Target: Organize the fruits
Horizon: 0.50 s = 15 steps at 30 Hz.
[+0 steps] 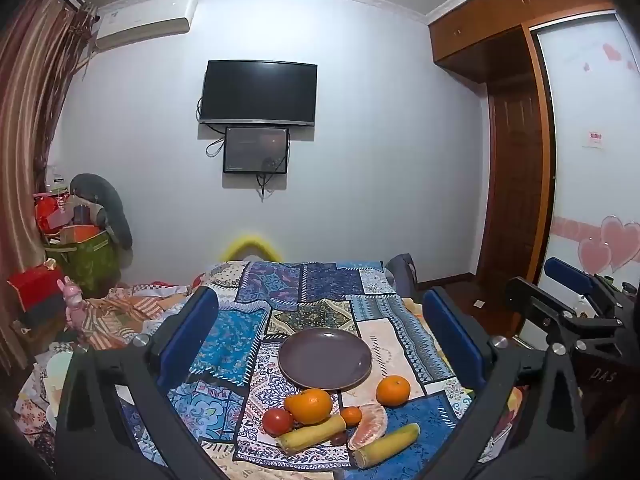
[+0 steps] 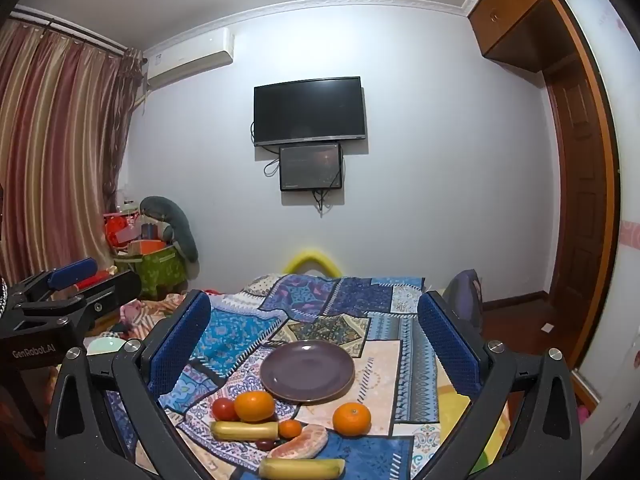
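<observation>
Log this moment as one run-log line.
phase: pre-grasp | left gripper: jaws open, empty | right gripper: jaws open, empty | plate: empty | fruits: on cloth, beside plate

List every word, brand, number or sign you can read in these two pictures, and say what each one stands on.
"GenRobot.AI": white lettering on the black body of the left gripper, seen from the right wrist view.
"PAS": faint embossed letters on the body of the right gripper, partly cut off.
Red-and-white sticker on the wardrobe door: too blurred to read.
Label on the air conditioner: too small to read.

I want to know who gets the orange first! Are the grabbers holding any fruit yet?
No, nothing is held. The left gripper and right gripper both hang open above the fruit, with nothing between their jaws.
</observation>
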Each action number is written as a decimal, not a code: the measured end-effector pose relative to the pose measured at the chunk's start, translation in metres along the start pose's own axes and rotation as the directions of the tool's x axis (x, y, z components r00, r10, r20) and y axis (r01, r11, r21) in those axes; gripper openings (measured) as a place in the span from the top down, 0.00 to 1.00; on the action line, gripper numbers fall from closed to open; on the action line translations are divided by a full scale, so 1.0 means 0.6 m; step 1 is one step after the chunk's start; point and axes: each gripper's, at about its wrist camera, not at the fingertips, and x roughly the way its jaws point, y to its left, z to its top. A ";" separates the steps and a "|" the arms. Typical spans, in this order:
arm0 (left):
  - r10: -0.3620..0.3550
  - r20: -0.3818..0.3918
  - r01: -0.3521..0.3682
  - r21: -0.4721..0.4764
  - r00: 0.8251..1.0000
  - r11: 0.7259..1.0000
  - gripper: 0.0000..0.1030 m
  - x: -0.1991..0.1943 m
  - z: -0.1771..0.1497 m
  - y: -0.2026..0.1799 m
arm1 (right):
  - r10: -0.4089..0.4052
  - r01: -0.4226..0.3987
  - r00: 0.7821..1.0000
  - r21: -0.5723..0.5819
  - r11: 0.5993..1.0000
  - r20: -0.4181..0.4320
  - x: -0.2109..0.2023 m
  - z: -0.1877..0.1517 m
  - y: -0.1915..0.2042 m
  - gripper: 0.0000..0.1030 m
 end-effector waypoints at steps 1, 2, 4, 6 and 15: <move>-0.002 0.000 0.002 0.003 1.000 1.000 0.00 0.000 0.001 -0.001 | 0.001 -0.001 1.000 0.012 1.000 0.006 -0.001 0.000 0.000 0.00; -0.003 0.001 0.003 0.004 1.000 1.000 0.00 0.000 0.001 -0.001 | 0.001 -0.001 1.000 0.012 1.000 0.006 -0.001 0.000 0.000 0.00; -0.005 0.001 0.005 0.007 1.000 1.000 0.00 0.000 0.001 -0.003 | -0.001 0.001 1.000 0.008 1.000 0.004 -0.001 0.000 0.000 0.00; -0.007 0.003 0.007 0.010 1.000 1.000 0.00 0.001 0.001 -0.005 | -0.001 0.001 1.000 0.007 1.000 0.004 -0.001 0.000 0.000 0.00; -0.010 0.007 0.010 0.011 1.000 1.000 0.00 -0.004 0.002 -0.005 | -0.003 0.003 1.000 0.006 1.000 0.004 -0.007 0.004 0.001 0.00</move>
